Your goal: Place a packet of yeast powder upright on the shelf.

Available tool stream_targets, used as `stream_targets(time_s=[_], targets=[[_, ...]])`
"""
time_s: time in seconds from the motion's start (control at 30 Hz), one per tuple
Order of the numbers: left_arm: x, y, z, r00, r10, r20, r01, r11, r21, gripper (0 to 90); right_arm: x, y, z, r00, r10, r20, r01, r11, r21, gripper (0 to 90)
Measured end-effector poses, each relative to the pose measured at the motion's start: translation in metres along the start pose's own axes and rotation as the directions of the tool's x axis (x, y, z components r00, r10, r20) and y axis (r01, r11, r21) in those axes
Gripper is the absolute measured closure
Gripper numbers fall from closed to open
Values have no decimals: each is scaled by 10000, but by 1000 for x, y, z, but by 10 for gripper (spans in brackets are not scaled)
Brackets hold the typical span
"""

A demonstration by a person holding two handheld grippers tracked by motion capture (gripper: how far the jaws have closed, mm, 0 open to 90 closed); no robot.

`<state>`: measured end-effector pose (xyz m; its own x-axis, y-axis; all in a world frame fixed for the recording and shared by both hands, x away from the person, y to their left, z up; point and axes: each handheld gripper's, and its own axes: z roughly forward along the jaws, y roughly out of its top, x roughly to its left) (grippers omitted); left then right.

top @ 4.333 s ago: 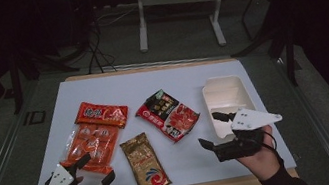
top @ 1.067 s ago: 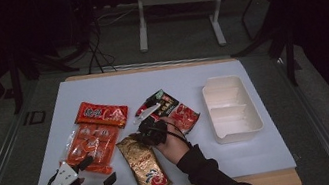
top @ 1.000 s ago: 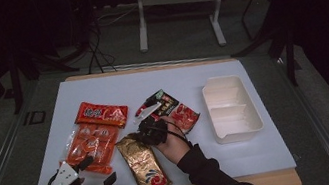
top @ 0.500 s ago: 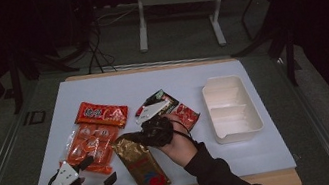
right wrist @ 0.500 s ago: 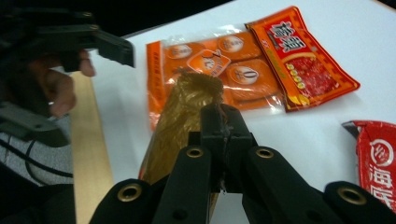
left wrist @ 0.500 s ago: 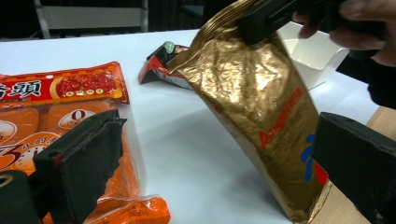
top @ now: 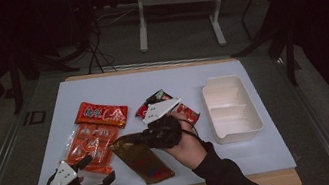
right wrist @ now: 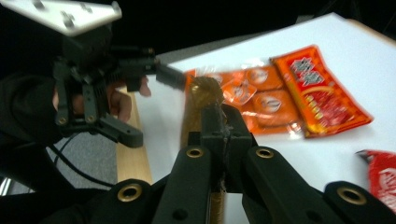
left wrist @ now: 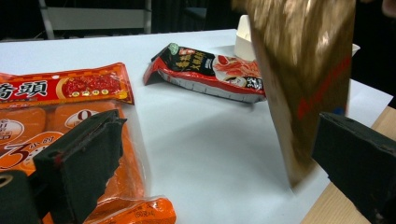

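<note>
- Right gripper (top: pixel 127 140): jaws clamped tight on the top edge of the brown pouch (top: pixel 143 159), seen pinched between the pads in the right gripper view (right wrist: pixel 205 100).
- Brown pouch lifted at its far end, hanging tilted, lower corner apparently still touching the white table (top: pixel 244 155) near the front edge.
- Left gripper (top: pixel 98 169): jaws spread wide, nothing between them, resting at the front left corner just beside the orange multipack (top: pixel 91 146).
- White tray (top: pixel 231 106) at the right, both compartments empty; nothing packed yet.
- Red packet (top: pixel 102 114) and black-and-red packet (left wrist: pixel 210 70) lying flat, untouched, behind the lifted pouch.
- Judged early: first item picked, probably bound for the tray; transfer, release and the three other packets still to do.
- Worth watching: thin edge grip, pouch could swing or slip on the way across.
</note>
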<state>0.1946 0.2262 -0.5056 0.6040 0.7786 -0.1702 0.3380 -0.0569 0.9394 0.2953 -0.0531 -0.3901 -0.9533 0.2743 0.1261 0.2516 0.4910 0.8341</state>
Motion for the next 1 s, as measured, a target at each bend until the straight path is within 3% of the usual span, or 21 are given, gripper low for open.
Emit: stream_targets(time_s=[0.03,0.1,0.17,0.27,0.6,0.83,1.0], targets=[[0,0,0,10000,0,0,0,10000,0,28,0,0,0,10000,0,0,0,10000,0,900],[0,0,0,10000,10,-13,-10,10000,8,28,-7,10,-19,9997,54,235,-41,9985,-540,900],[0,0,0,10000,-30,-8,30,10000,-3,28,-10,11,-23,9995,112,284,-94,9980,-622,900],[0,0,1,10000,-5,2,5,10000,40,28,-24,18,-45,9979,368,542,-306,9935,-1097,900],[0,-1,1,10000,-45,-52,46,10000,53,28,-43,22,-91,9905,752,1149,-553,9843,-1673,900],[0,-1,2,10000,-18,-97,18,10000,62,28,-61,19,-124,9762,1106,1866,-728,9775,-1981,900],[0,-1,3,9999,-45,-96,46,10000,85,28,-78,13,-146,9608,1492,2338,-1003,9729,-2084,900]])
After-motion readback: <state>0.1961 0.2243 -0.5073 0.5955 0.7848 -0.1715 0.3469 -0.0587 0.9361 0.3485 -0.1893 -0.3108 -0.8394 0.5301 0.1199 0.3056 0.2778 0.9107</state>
